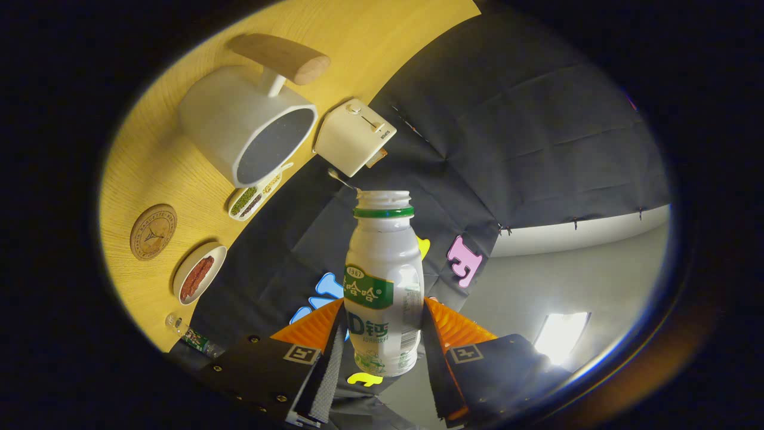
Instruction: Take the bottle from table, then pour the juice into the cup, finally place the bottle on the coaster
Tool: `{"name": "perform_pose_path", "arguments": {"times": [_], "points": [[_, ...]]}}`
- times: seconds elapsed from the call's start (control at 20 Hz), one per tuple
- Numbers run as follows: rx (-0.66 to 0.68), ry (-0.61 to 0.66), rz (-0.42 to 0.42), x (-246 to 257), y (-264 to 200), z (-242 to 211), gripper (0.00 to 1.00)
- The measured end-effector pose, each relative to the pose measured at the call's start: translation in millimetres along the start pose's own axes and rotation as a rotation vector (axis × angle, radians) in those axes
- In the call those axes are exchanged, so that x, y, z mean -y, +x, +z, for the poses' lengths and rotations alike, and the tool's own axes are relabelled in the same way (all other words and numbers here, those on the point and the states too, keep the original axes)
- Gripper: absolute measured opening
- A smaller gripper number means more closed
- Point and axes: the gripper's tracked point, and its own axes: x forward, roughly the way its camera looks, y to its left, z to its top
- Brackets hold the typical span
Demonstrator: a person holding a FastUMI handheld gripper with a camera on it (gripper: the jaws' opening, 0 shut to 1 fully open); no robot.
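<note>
My gripper (382,325) is shut on a small white bottle (383,280) with a green label and an uncapped green-ringed neck. The bottle is lifted off the table and tipped, so the wooden table (155,161) shows rolled to the side. Its open mouth points toward the white cup (245,128), which has a wooden handle and a dark inside; the mouth stays short of the cup's rim. A round wooden coaster (153,231) lies on the table beyond the left finger, past the cup.
A cream toaster-like box (353,136) stands beside the cup. A narrow divided dish of beans (253,197) with a spoon, an oval dish of red bits (199,273) and a small clear bottle (191,337) lie along the table's edge.
</note>
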Motion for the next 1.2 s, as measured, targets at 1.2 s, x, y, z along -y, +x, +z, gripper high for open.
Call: {"name": "perform_pose_path", "arguments": {"times": [1.2], "points": [[0.036, -0.045, 0.035, -25.5, -6.1, 5.0, 0.64]]}}
